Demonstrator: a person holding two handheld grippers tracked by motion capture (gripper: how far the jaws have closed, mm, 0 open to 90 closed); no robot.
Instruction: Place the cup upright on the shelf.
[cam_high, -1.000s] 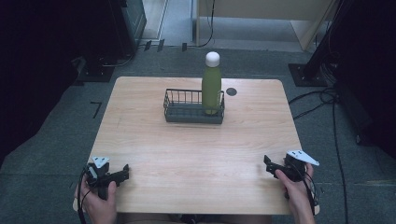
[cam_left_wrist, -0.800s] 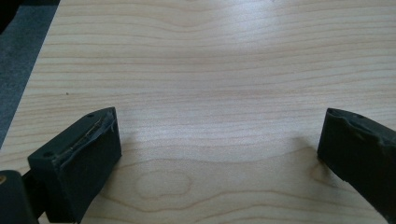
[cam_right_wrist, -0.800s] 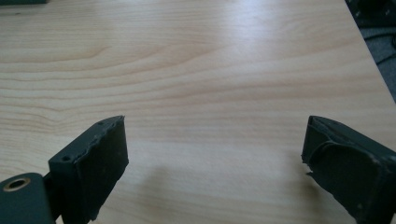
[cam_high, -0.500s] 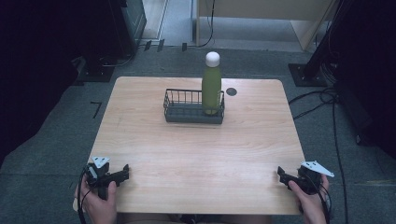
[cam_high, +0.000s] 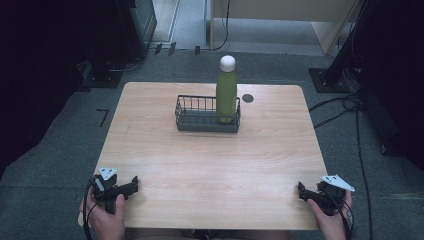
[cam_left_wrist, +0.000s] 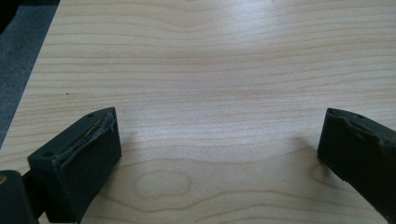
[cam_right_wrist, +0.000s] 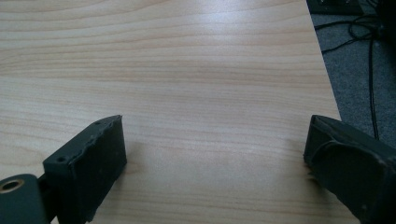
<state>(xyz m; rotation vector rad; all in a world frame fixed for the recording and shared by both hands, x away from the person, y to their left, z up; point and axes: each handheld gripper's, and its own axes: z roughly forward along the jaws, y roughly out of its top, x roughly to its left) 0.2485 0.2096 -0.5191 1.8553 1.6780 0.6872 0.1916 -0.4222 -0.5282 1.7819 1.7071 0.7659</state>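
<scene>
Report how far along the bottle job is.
Done, by the look of it: the green bottle stands upright in the wire basket. In hand: nothing; the left gripper and right gripper sit open at the table's near edge. Left: nothing evident.

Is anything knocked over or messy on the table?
No, nothing stands out. The green bottle stands upright in the right end of the black wire basket, which sits straight on the wooden table. Nothing is spilled. The left tool and the right tool rest open at the near corners.
</scene>
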